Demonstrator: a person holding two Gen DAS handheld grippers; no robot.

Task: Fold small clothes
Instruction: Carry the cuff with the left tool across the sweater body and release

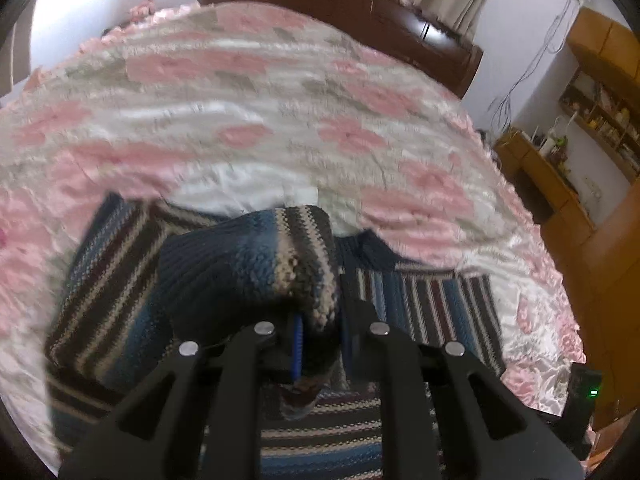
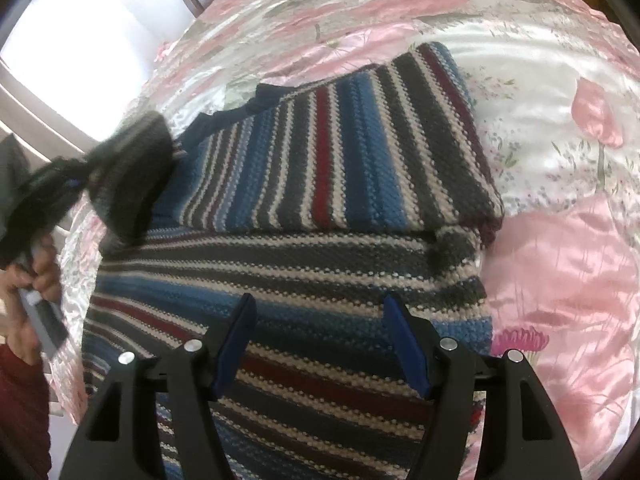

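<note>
Left claw point(image 1: 320, 344) clamps sweater sleeve point(image 1: 256, 264); right claw point(image 2: 320, 344) wide open.

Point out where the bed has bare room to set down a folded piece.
Free: bedspread right of the striped sweater, and the stretch between it and the headboard. Crowded: the sweater's left side, where the left tool lifts a sleeve.

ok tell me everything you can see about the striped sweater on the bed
The striped sweater is a chunky knit with bands of blue, charcoal, cream and dark red, and a navy neckline. It lies on a pink floral satin bedspread, partly folded: one panel lies over the body, so its stripes run across those beneath. The left claw is shut on a dark-cuffed end, apparently a sleeve, lifted off the bed. The right claw hovers open over the lower body; contact is unclear.
</note>
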